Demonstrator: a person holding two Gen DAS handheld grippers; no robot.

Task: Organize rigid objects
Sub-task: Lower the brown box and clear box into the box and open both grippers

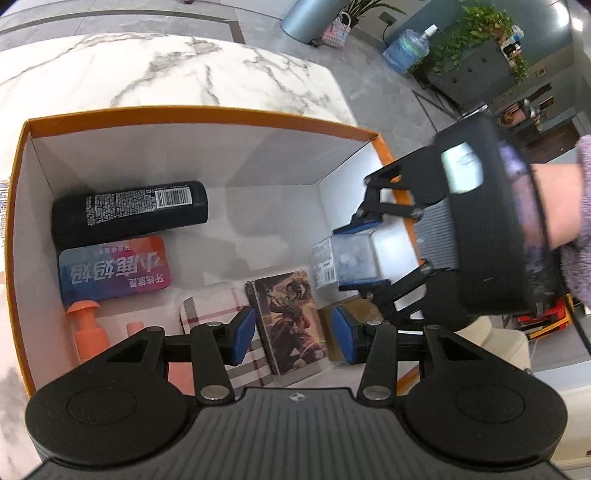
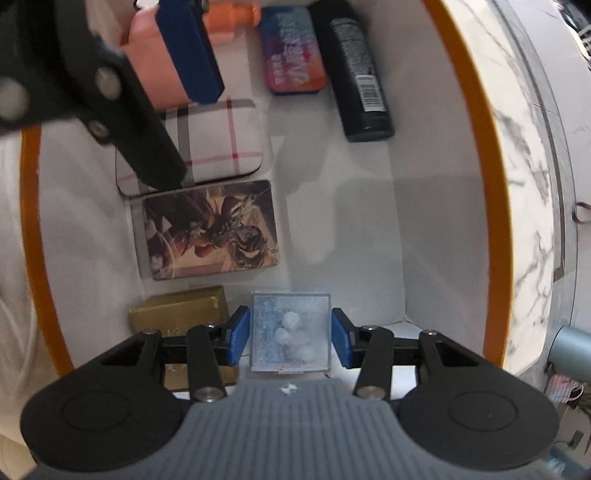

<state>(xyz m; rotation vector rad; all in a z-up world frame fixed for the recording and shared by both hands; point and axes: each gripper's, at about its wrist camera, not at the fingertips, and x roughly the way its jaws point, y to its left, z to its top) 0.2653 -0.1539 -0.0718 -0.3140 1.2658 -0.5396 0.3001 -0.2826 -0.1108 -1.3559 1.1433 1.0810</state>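
Note:
An orange-rimmed white box [image 1: 207,114] [image 2: 476,155] holds a black bottle [image 1: 129,214] [image 2: 358,74], a colourful tin [image 1: 114,271] [image 2: 293,62], an orange pump bottle [image 1: 88,328] [image 2: 229,18], a plaid case [image 1: 210,308] [image 2: 221,136], an illustrated tin [image 1: 291,317] [image 2: 210,230] and a gold box [image 2: 181,314]. My right gripper [image 2: 290,336] [image 1: 364,254] has its pads on both sides of a clear plastic cube [image 2: 290,328] [image 1: 343,264] low inside the box, with a narrow gap at the right pad. My left gripper [image 1: 293,339] is open and empty above the illustrated tin.
The box stands on a white marble table [image 1: 166,70] [image 2: 532,177]. Beyond the table edge are a grey floor, a water jug [image 1: 406,48], plants and dark furniture [image 1: 472,70].

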